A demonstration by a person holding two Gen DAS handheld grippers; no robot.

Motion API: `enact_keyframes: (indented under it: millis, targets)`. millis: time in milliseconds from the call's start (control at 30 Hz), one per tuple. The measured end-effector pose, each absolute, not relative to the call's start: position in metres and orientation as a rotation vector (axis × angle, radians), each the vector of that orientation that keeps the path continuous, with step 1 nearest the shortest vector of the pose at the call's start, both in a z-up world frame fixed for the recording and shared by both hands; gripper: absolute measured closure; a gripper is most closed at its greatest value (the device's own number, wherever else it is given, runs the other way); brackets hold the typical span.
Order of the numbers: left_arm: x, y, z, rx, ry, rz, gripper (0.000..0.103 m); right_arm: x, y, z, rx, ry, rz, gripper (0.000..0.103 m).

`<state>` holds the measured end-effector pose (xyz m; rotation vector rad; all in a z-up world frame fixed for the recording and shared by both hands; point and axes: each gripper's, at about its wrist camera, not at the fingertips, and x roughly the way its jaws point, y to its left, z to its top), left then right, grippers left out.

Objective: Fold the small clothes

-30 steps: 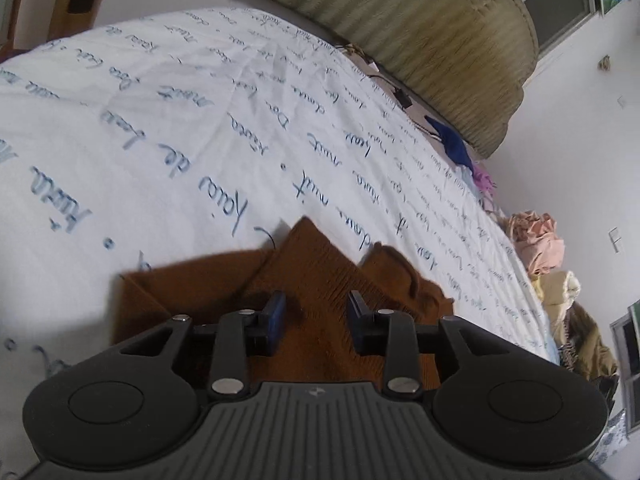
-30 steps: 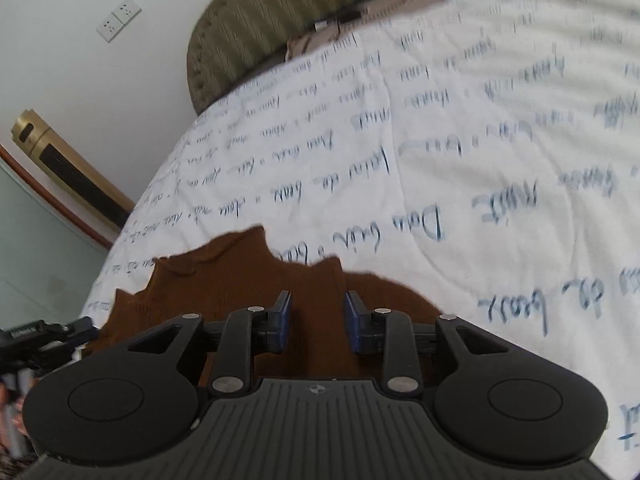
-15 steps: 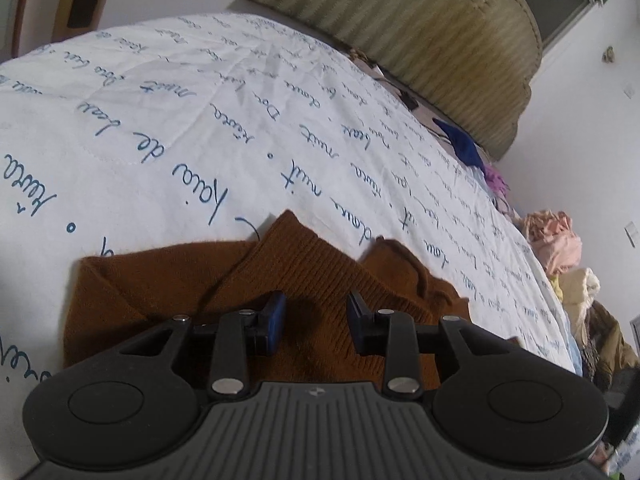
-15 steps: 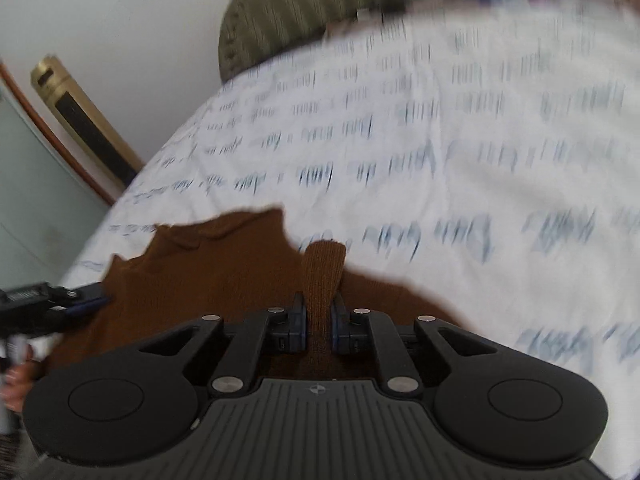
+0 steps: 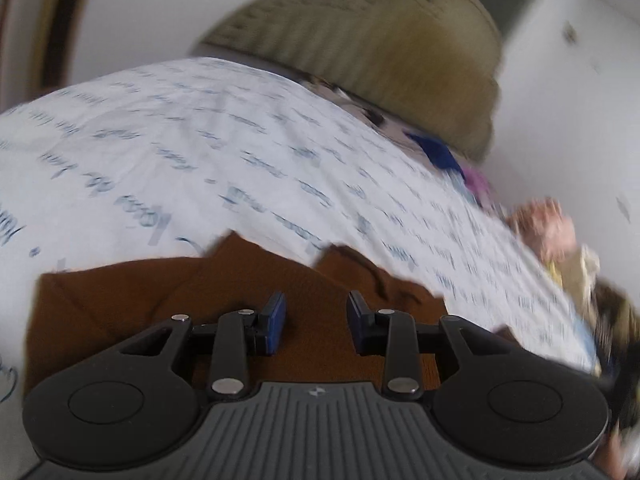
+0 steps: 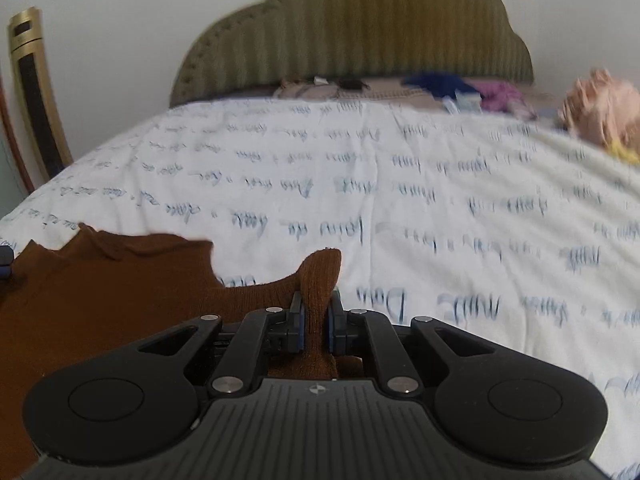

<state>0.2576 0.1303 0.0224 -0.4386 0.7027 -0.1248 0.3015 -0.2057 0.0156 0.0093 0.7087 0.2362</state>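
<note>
bedspread (image 6: 440,200) ahead open; clothes pile (image 6: 600,116) blocks far right.

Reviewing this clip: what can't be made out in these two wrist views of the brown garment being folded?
- Left wrist view: motion blur smears the bedspread lettering.
- Both views: the brown garment near edge is hidden behind the gripper bodies.
- Right wrist view: the left gripper is cut off by the frame edge.

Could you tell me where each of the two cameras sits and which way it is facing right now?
Left wrist: rides on the left gripper, facing down across the bed toward the headboard; its parted fingers show over the brown knit garment.
Right wrist: rides on the right gripper, facing the headboard squarely; its fingers pinch a fold of the garment.
Shared: garment, script-printed bedspread, headboard, pink clothes.
</note>
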Motion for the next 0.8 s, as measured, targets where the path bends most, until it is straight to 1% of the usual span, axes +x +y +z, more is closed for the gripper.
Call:
enact_keyframes:
  millis: [67,133,167,200,333,467,533,567,600,633,667,700,733,800]
  targets:
    - [0.262,0.125,0.016,-0.446,0.726,-0.14,0.07,0.31,-0.21,0.005,0.037,0.793,0.241,0.089]
    - [0.271,0.124,0.006,-0.44,0.758,-0.114,0.07,0.307,-0.225,0.011,0.132,0.798,0.243,0.07]
    - [0.276,0.126,0.0,-0.449,0.775,-0.094,0.07,0.302,-0.233,0.015,0.184,0.793,0.232,0.05]
    - [0.279,0.13,-0.004,-0.467,0.775,-0.095,0.07,0.293,-0.243,0.021,0.232,0.772,0.223,0.04]
    - [0.284,0.133,-0.004,-0.414,0.732,-0.075,0.07,0.245,-0.274,0.037,0.327,0.763,0.316,0.041]
    - [0.293,0.13,-0.006,-0.36,0.711,-0.047,0.07,0.192,-0.296,0.029,0.41,0.829,0.37,0.041]
    - [0.296,0.124,-0.006,-0.309,0.699,-0.035,0.07,0.173,-0.301,0.018,0.471,0.866,0.407,0.043]
    - [0.297,0.122,-0.006,-0.291,0.694,-0.026,0.07,0.165,-0.299,0.013,0.493,0.883,0.434,0.052]
    - [0.298,0.122,-0.006,-0.296,0.693,-0.019,0.07,0.158,-0.295,0.008,0.497,0.898,0.459,0.069]
    - [0.299,0.125,-0.006,-0.32,0.695,-0.014,0.07,0.152,-0.288,0.006,0.471,0.91,0.469,0.075]
    - [0.3,0.129,-0.006,-0.349,0.698,-0.01,0.07,0.147,-0.279,0.004,0.426,0.92,0.476,0.086]
    - [0.299,0.134,-0.005,-0.389,0.707,-0.009,0.07,0.141,-0.271,0.003,0.373,0.93,0.465,0.095]
    - [0.297,0.137,-0.004,-0.412,0.714,-0.009,0.07,0.135,-0.264,0.007,0.313,0.925,0.444,0.095]
    - [0.291,0.137,-0.001,-0.363,0.718,-0.006,0.07,0.126,-0.254,0.023,0.169,0.886,0.419,0.096]
